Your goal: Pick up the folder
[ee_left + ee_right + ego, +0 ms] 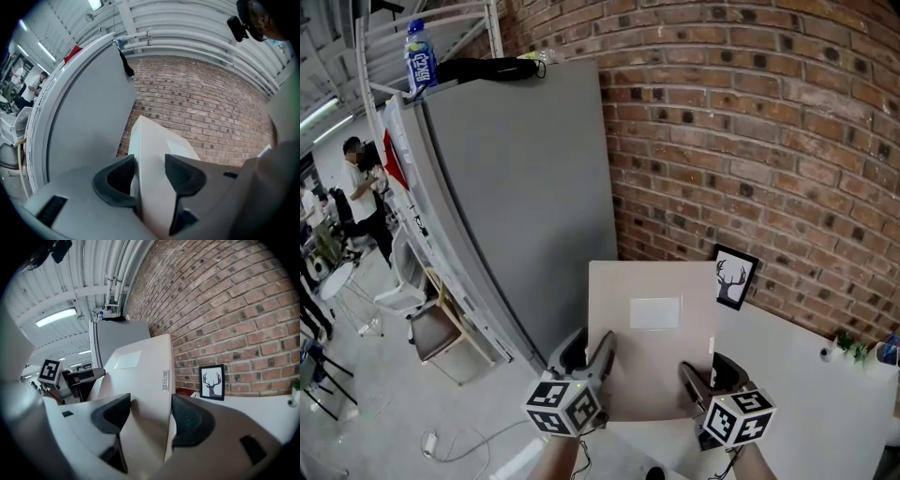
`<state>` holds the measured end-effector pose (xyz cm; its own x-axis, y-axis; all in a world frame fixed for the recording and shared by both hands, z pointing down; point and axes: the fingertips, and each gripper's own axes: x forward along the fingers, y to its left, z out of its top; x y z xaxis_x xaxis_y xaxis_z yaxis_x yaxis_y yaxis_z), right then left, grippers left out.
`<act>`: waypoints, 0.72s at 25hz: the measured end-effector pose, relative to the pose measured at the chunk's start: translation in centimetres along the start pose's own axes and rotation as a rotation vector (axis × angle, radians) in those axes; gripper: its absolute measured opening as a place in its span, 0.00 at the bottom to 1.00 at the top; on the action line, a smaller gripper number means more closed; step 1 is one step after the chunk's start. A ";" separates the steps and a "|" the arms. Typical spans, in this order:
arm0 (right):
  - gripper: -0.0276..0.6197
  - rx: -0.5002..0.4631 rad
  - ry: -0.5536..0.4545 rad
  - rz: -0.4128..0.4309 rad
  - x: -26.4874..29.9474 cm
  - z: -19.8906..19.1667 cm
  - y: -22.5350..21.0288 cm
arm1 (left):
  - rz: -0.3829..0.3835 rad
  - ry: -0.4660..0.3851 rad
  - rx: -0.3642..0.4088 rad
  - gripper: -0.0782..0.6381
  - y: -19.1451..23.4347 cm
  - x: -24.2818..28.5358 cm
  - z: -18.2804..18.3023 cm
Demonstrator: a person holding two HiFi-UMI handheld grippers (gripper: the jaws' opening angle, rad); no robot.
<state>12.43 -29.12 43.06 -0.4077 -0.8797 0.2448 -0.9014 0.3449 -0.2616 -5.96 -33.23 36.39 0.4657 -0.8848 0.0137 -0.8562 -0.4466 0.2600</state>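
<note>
A flat beige folder (652, 309) with a pale label on its face is held up off the white table (806, 384), between the two grippers. My left gripper (598, 354) is shut on its lower left corner; in the left gripper view the folder (154, 154) sits edge-on between the dark pads (123, 174). At the lower right corner my right gripper (698, 377) is shut on it as well, and in the right gripper view the folder (145, 366) fills the gap between the pads (187, 420).
A tall grey cabinet (516, 187) stands at the left, with a bottle (420, 56) on top. A brick wall (750, 141) runs behind. A framed deer picture (734, 278) leans on the wall, and a small plant (848, 347) is at the right. People and chairs are at far left.
</note>
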 end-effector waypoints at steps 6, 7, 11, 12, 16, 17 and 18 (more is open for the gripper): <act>0.47 -0.029 -0.055 -0.006 -0.6 2.2 0.8 | 0.002 -0.048 0.018 0.39 -0.4 -0.4 1.9; 0.47 -0.032 -0.063 -0.008 -0.7 2.5 0.9 | 0.000 -0.056 0.020 0.39 -0.5 -0.5 2.2; 0.47 -0.047 -0.096 -0.014 -1.2 3.6 1.3 | -0.010 -0.087 0.032 0.39 -0.9 -0.8 3.4; 0.47 -0.050 -0.103 -0.015 -1.3 3.9 1.4 | -0.012 -0.094 0.036 0.39 -1.0 -0.9 3.7; 0.46 -0.053 -0.121 -0.013 -1.4 4.5 1.6 | -0.010 -0.116 0.061 0.39 -1.2 -1.1 4.4; 0.46 -0.053 -0.123 -0.013 -1.3 4.5 1.6 | -0.011 -0.120 0.064 0.39 -1.3 -1.1 4.5; 0.46 -0.053 -0.124 -0.013 -1.4 4.6 1.7 | -0.013 -0.123 0.066 0.39 -1.3 -1.1 4.6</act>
<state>12.16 -28.86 38.02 -0.3774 -0.9169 0.1301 -0.9145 0.3468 -0.2085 -6.39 -32.26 31.55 0.4495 -0.8866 -0.1087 -0.8649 -0.4625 0.1951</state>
